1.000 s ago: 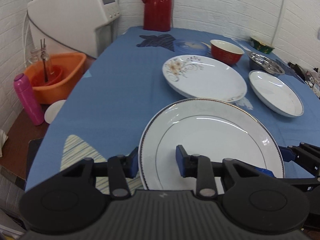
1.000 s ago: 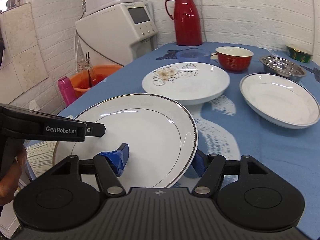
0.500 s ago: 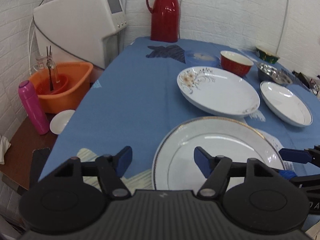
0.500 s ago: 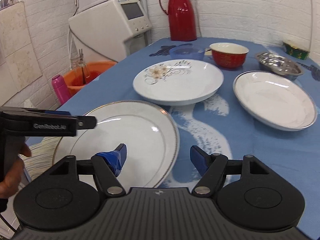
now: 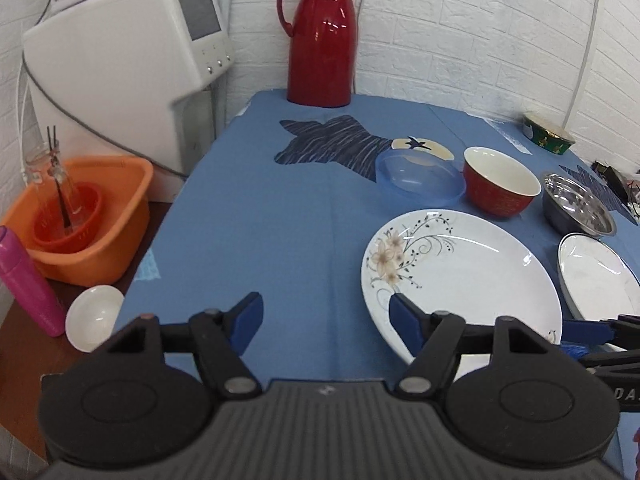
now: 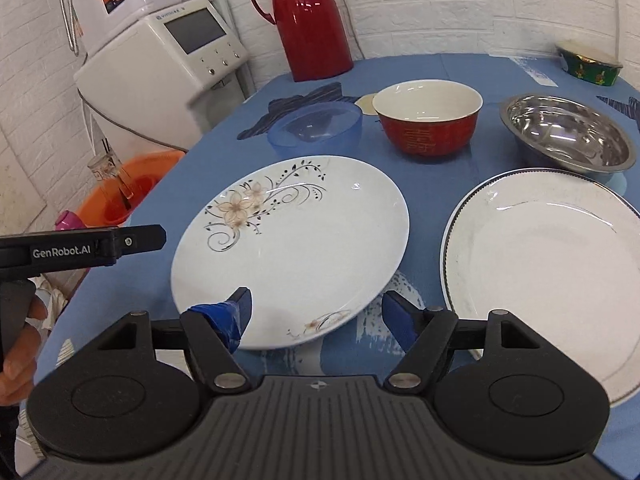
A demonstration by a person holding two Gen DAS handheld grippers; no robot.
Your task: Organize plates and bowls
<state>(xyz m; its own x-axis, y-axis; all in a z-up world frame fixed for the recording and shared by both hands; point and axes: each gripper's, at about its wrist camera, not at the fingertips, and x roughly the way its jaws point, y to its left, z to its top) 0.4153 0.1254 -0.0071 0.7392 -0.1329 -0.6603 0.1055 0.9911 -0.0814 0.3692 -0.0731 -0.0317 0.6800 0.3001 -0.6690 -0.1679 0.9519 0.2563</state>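
A white plate with a flower pattern (image 6: 296,248) lies on the blue tablecloth (image 5: 280,220). My right gripper (image 6: 316,310) is open, its fingers either side of the plate's near rim, with nothing held. My left gripper (image 5: 325,316) is open too; its right finger overlaps the left rim of the flowered plate (image 5: 460,280). To the right lies a plain white plate (image 6: 552,272). Behind stand a blue plastic bowl (image 6: 316,128), a red bowl (image 6: 428,120), a steel bowl (image 6: 568,136) and a green bowl (image 6: 590,64).
A red thermos (image 5: 322,36) stands at the table's far end beside a white appliance (image 5: 140,60). Left of the table, lower down, are an orange basin (image 5: 80,220), a pink bottle (image 5: 28,280) and a small white bowl (image 5: 94,318). A hand (image 6: 16,360) holds the left gripper.
Both grippers opened off the gold-rimmed plate and moved forward to the flowered plate. The gold-rimmed plate has dropped out of both views.
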